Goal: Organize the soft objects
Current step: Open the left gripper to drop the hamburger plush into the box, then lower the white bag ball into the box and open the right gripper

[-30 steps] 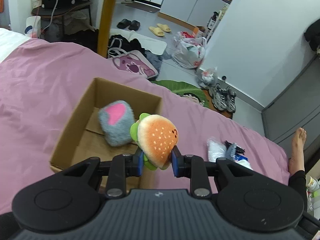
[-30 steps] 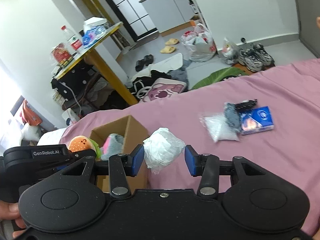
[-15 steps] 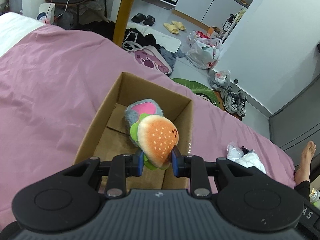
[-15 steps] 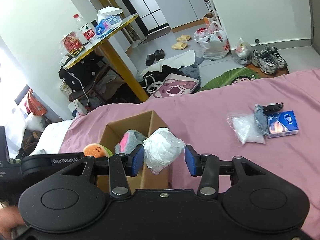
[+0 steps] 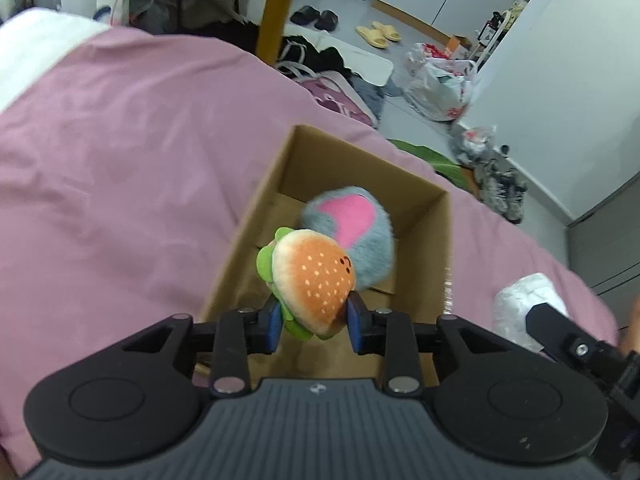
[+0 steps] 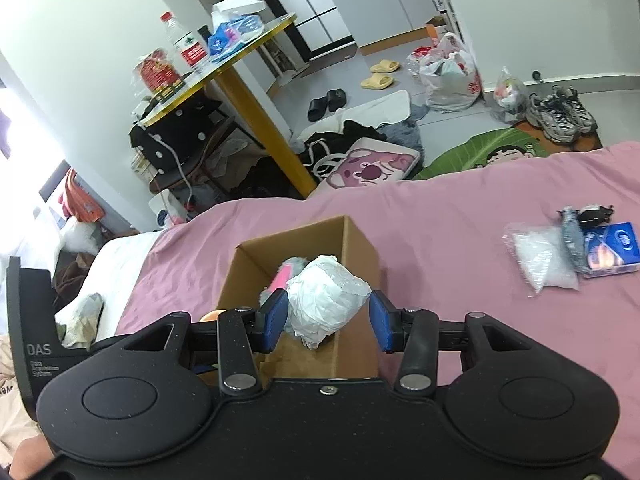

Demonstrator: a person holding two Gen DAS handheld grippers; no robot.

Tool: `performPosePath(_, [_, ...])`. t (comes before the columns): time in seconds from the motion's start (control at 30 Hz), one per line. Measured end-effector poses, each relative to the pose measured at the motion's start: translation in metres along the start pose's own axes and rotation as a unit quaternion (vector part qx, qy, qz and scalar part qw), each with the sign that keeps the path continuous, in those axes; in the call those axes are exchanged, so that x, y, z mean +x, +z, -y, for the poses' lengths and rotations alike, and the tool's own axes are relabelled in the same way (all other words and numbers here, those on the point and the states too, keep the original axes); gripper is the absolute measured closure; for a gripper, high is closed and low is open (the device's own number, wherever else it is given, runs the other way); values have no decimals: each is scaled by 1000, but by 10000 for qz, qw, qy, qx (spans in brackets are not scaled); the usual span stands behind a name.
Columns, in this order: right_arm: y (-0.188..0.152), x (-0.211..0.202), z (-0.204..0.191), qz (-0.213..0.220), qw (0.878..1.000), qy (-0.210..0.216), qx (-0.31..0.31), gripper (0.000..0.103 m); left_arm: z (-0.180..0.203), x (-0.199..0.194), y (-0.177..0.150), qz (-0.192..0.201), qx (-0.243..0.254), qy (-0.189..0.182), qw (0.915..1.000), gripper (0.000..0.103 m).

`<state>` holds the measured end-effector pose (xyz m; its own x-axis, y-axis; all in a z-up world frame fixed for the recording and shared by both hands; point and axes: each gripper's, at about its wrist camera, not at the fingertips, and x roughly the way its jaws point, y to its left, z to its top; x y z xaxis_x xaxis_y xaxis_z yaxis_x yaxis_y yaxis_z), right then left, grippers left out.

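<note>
An open cardboard box (image 5: 262,200) (image 6: 356,248) sits on the pink bedspread. A grey plush with a pink patch (image 5: 352,232) (image 6: 280,276) lies inside it. My left gripper (image 5: 314,320) is shut on a burger plush (image 5: 312,280), which hangs over the box's near end. My right gripper (image 6: 328,316) is shut on a white crumpled wad (image 6: 324,300) (image 5: 524,300), just above the box's near right corner. In the right wrist view the burger plush (image 6: 212,314) peeks out at the left, beside the left gripper's black body (image 6: 24,320).
On the bedspread to the right lie a clear plastic bag (image 6: 540,256), a blue pack (image 6: 612,248) and a small dark item (image 6: 592,212). Beyond the bed's far edge are a yellow table leg (image 5: 276,4), bags, shoes and clothes on the floor.
Both grippers have moved toward the box. The burger plush now hangs over the box's opening, and the white wad has come in over the box's near right corner. Both grips are unchanged.
</note>
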<state>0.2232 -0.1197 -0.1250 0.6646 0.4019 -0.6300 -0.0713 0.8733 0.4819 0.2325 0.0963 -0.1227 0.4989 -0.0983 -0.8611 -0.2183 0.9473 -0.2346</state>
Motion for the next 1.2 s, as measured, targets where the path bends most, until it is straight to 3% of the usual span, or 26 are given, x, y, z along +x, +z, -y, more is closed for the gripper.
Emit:
performPosePath(0.2, [-1, 12, -12, -95, 9999, 119, -27, 59, -8, -1, 6, -65, -54, 15, 10000, 53])
performPosePath(0.43, [-5, 24, -26, -212, 9994, 243, -105, 58, -16, -14, 8, 57, -49, 134, 9999, 50])
performPosePath(0.57, [-9, 28, -31, -300, 9990, 336, -79, 56, -19, -24, 11, 83, -14, 255, 9996, 39])
performPosePath(0.6, [-10, 28, -32, -313, 9988, 369, -89, 54, -19, -27, 11, 110, -17, 276, 9996, 34])
performPosePath(0.7, [-11, 25, -32, -320, 9985, 453, 15, 23, -20, -35, 10, 193, 0, 369, 9991, 28])
performPosePath(0.73, [-11, 22, -31, -251, 9988, 428, 16, 18, -20, -38, 10, 221, -2, 410, 9989, 27])
performPosePath(1.2, [-7, -30, 3, 173, 9997, 132, 61, 12, 9, -62, -4, 437, 69, 410, 9982, 1])
